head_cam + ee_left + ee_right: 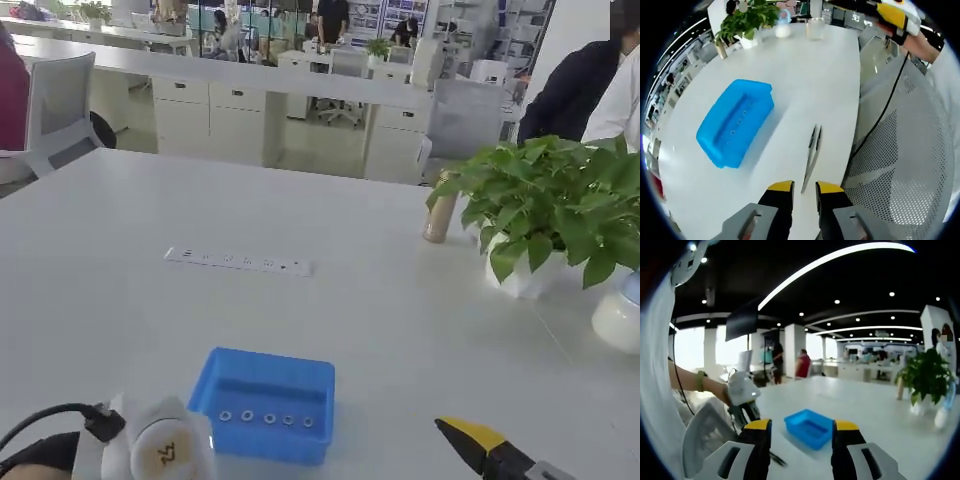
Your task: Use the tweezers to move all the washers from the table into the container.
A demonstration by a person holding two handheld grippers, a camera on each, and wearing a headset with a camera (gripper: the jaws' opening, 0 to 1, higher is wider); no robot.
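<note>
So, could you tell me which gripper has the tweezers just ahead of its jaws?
The left gripper: the tweezers lie just beyond its open jaws; the right gripper faces the container.

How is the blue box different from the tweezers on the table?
The blue container is wide, boxy and open on top; the tweezers are thin, long and silvery. The container has a row of washers inside it; the tweezers hold nothing. The tweezers lie right in front of the left gripper, whose jaws are open; the container sits farther off. Both rest on the white table.
</note>
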